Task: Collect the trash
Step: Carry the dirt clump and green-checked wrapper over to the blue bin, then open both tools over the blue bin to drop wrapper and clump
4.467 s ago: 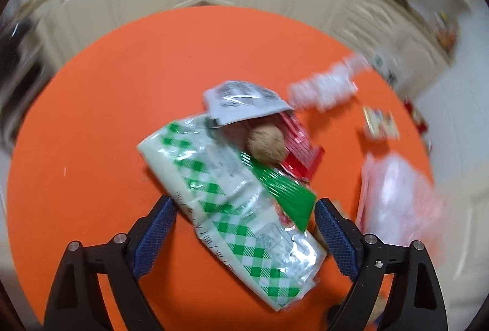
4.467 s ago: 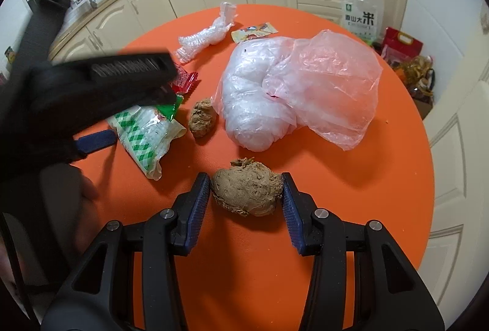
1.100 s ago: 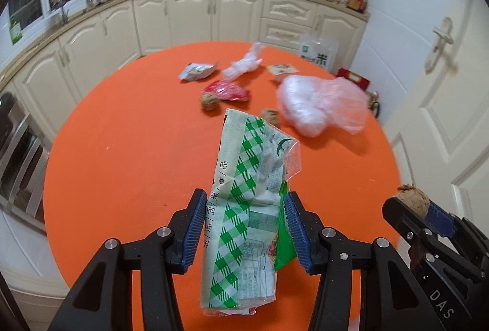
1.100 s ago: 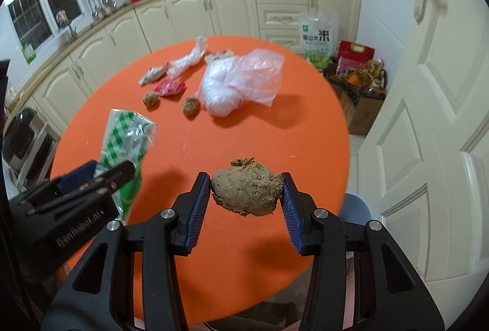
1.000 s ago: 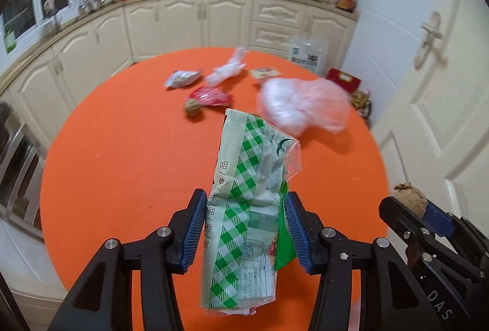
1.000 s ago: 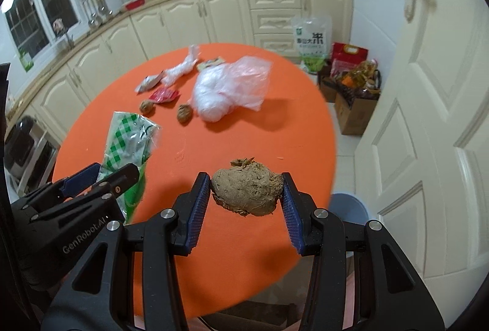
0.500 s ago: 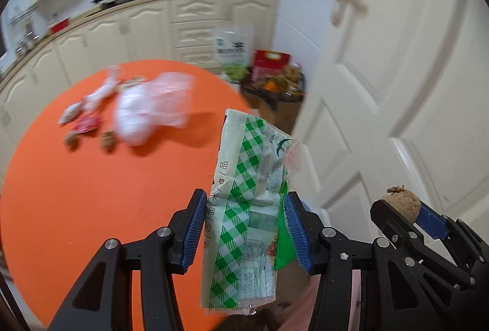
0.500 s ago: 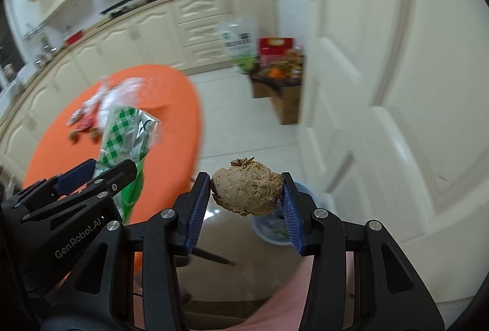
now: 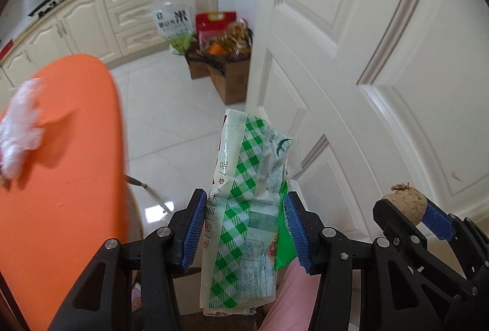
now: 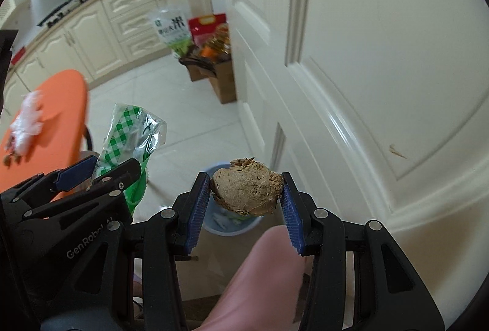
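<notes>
My left gripper (image 9: 243, 227) is shut on a green-and-white checked plastic wrapper (image 9: 244, 208) that stands up between its blue pads, over the white floor beside the table. My right gripper (image 10: 246, 199) is shut on a brown crumbly lump (image 10: 247, 191). Right below that lump, a pale blue bin (image 10: 232, 221) with some rubbish in it stands on the floor. The right gripper with the lump (image 9: 405, 202) also shows at the lower right of the left wrist view. The left gripper with the wrapper (image 10: 131, 132) shows at the left of the right wrist view.
The orange round table (image 9: 61, 178) lies at the left with a crumpled clear plastic bag (image 9: 21, 123) on it. A white panelled door (image 10: 366, 86) fills the right. Cardboard boxes with food bags (image 9: 220, 55) stand by the cream cabinets (image 9: 131, 9). A pink-clad leg (image 10: 256, 279) is below.
Both grippers have swung right, off the table and lower, over the floor by the door. The bin has come under the right gripper. Both grips are unchanged.
</notes>
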